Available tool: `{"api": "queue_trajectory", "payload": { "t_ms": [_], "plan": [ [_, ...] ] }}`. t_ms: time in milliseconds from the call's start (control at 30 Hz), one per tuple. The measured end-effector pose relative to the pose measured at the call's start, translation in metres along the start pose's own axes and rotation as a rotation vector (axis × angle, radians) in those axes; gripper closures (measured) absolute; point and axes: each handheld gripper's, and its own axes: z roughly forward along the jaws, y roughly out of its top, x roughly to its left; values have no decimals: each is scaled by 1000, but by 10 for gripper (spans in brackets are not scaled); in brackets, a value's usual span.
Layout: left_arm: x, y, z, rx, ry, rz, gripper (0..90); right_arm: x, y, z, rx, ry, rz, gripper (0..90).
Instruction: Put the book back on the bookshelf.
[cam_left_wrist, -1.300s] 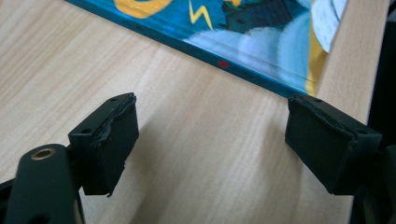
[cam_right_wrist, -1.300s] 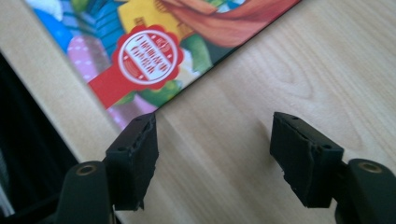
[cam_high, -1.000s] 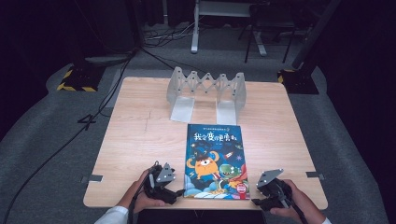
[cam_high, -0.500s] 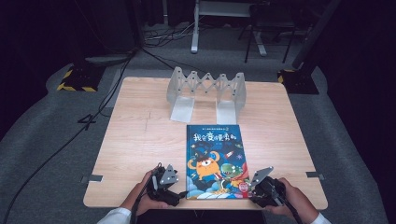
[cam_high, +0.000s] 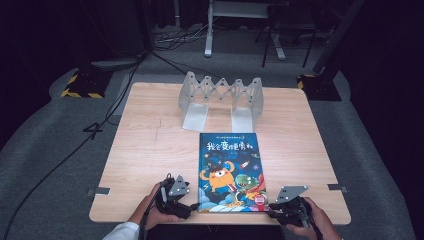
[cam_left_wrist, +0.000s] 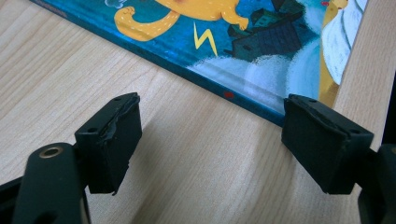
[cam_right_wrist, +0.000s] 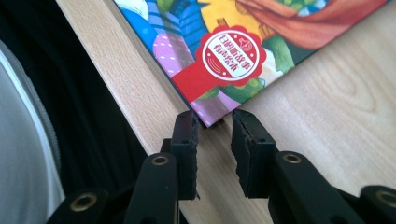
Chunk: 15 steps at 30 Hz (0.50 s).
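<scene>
Right gripper (cam_right_wrist: 214, 128) low at the near right corner of the picture book (cam_high: 231, 172), jaws just closing, now nearly together with the book's corner tip poking into the narrow gap between them; whether the pads press on that corner cannot be told. Held level with the table (cam_high: 145, 150), pointing in toward the book from the near table edge, right hand (cam_high: 312, 225) wrapped round the body from behind, grey plate on top facing up. Red seal sticker (cam_right_wrist: 232, 53) on the cover just beyond the jaw tips. Left gripper (cam_left_wrist: 210, 140) set low just beside the book's near left corner, jaws spread wide and having just closed a little, bare wood between them, nothing gripped; right-hand pad close up by the book's spine edge, contact unclear. Left hand (cam_high: 157, 212) cupped round the gripper, forearm and white sleeve (cam_high: 120, 232) coming in from the near edge, gripper angled toward the book's side. Book lying flat, cover up, on the near half of the table, near edge almost at the table's front edge. Grey folding rack (cam_high: 220, 97) standing beyond the book at the far side, well apart from both hands.
</scene>
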Motion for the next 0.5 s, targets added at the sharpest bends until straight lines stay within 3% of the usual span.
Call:
{"api": "queue_trajectory", "payload": {
  "t_ms": [133,300,433,500],
  "plan": [
    [-2,0,0,1,6,2,197,4,21,2,165,-30,-72,769],
    [-2,0,0,1,6,1,197,3,24,2,148,-16,-57,767],
    [-2,0,1,2,8,1,191,6,23,1,240,-35,-83,710],
    [-4,1,2,5,9,10,187,6,24,1,253,-32,-103,714]
  ]
}}
